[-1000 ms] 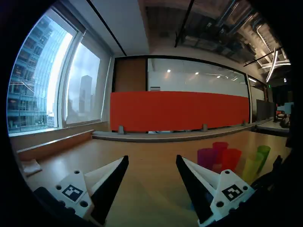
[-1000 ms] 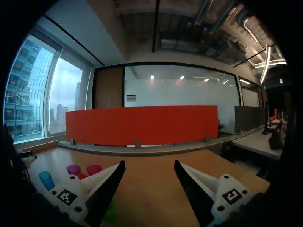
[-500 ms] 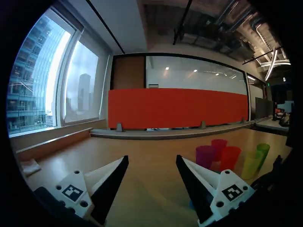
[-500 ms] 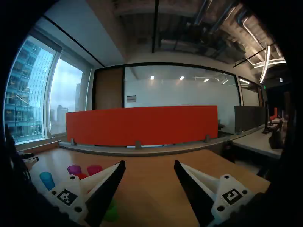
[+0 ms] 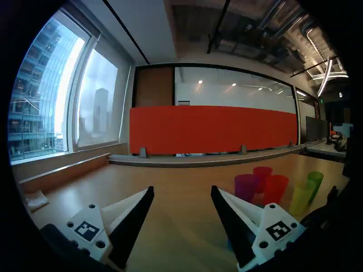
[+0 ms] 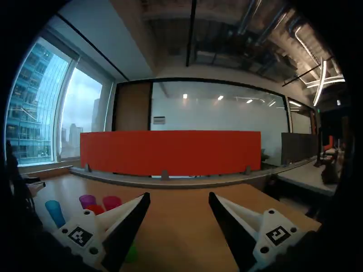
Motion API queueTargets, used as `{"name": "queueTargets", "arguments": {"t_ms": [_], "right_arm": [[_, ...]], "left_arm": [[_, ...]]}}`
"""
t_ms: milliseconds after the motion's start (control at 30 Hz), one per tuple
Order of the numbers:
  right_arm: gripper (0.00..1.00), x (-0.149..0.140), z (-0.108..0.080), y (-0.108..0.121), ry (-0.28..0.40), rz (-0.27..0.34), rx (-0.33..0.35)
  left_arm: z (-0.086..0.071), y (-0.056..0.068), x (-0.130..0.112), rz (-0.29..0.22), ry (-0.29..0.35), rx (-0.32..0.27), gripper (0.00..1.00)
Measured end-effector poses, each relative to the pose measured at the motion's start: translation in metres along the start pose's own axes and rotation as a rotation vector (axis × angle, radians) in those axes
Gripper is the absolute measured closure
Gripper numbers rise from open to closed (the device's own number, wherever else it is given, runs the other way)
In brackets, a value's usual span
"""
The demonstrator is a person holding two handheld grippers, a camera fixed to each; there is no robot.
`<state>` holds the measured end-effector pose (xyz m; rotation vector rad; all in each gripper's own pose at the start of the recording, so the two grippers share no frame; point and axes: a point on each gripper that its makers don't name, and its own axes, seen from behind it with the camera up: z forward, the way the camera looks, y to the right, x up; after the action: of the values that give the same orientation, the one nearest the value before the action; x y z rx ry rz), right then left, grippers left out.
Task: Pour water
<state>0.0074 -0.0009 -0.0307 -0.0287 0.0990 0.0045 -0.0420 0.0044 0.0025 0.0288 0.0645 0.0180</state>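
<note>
The window [image 5: 45,99] takes up the whole left wall, towers outside it. Across the room runs a red divider [image 5: 213,129] along the far edge of the wooden desk [image 5: 136,177]; no lettering on it that I can see. In the right gripper view the same divider [image 6: 170,152] stands behind the desk [image 6: 190,226], and a small sign [image 6: 159,120] hangs on the wall above it, too small to read.

The left gripper [image 5: 182,188] hangs low over the desk, jaws spread wide with only bare wood between them. The right gripper [image 6: 179,195] is the same, wide apart and holding nothing. Each finger carries a black-and-white square tag [image 5: 87,230], a pattern rather than words.

The cups [image 5: 276,188] stand in a close cluster on the desk, past the left gripper's right-hand finger: purple, two reddish, yellow-green and green, their feet partly hidden by that finger. In the right gripper view the cups [image 6: 87,200] sit low on the left, a green one mostly covered by the finger. Whether any holds water I cannot tell. A pale cloth [image 5: 36,199] lies at the left edge, blurred.
</note>
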Motion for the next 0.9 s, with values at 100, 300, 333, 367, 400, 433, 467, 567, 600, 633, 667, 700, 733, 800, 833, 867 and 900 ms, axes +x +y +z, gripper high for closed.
{"name": "queueTargets", "arguments": {"t_ms": [100, 300, 333, 367, 400, 433, 467, 567, 600, 633, 667, 700, 733, 800, 833, 867, 900], "right_arm": [[0.0, -0.002, 0.003, 0.0, 0.009, 0.0, 0.004], [0.0, -0.006, 0.011, -0.005, 0.015, 0.01, 0.02], [0.0, -0.007, 0.013, -0.006, 0.015, 0.011, 0.022], [0.0, -0.009, 0.015, -0.007, 0.016, 0.012, 0.024], [0.0, -0.01, 0.016, -0.008, 0.016, 0.012, 0.025], [0.0, -0.011, 0.017, -0.009, 0.018, 0.01, 0.025], [0.0, -0.013, 0.019, -0.01, 0.02, 0.009, 0.025], [0.0, -0.017, 0.021, -0.011, 0.028, -0.002, 0.019], [0.0, -0.019, 0.022, -0.011, 0.031, -0.006, 0.016], [0.0, -0.021, 0.022, -0.011, 0.032, -0.009, 0.012], [0.0, -0.023, 0.022, -0.011, 0.034, -0.012, 0.007], [0.0, -0.026, 0.023, -0.011, 0.036, -0.014, 0.005], [0.0, -0.029, 0.023, -0.013, 0.037, -0.015, 0.004], [0.0, -0.035, 0.024, -0.015, 0.038, -0.018, 0.005], [0.0, -0.037, 0.024, -0.017, 0.037, -0.021, 0.008], [0.0, -0.04, 0.024, -0.019, 0.035, -0.024, 0.011], [0.0, -0.042, 0.024, -0.021, 0.035, -0.027, 0.014]], "left_arm": [[0.0, 0.0, 0.0, 0.0, 0.0, 0.0, 0.07], [0.0, -0.001, 0.0, 0.0, 0.0, 0.0, 0.07], [0.0, -0.001, 0.0, 0.001, 0.0, 0.0, 0.07], [0.001, -0.001, 0.0, 0.001, 0.0, 0.0, 0.07], [0.001, -0.001, 0.0, 0.001, 0.0, 0.0, 0.07], [0.001, -0.001, 0.0, 0.001, 0.0, 0.0, 0.07], [0.001, -0.001, 0.0, 0.001, 0.0, 0.0, 0.07], [0.001, -0.001, 0.0, 0.0, 0.0, 0.0, 0.07], [0.001, -0.001, 0.0, 0.0, 0.0, 0.0, 0.07], [0.001, -0.001, 0.0, 0.0, 0.0, 0.0, 0.07], [0.001, -0.001, 0.0, 0.0, 0.0, 0.0, 0.07], [0.001, 0.0, 0.0, 0.0, 0.0, 0.0, 0.07], [0.0, 0.0, 0.0, 0.001, 0.0, 0.0, 0.07], [0.0, 0.0, 0.0, 0.001, 0.0, 0.0, 0.07], [0.0, 0.0, 0.0, 0.001, 0.0, 0.0, 0.07], [0.0, 0.0, 0.0, 0.001, 0.0, 0.0, 0.07], [0.0, 0.0, 0.0, 0.0, 0.0, 0.0, 0.07]]}}
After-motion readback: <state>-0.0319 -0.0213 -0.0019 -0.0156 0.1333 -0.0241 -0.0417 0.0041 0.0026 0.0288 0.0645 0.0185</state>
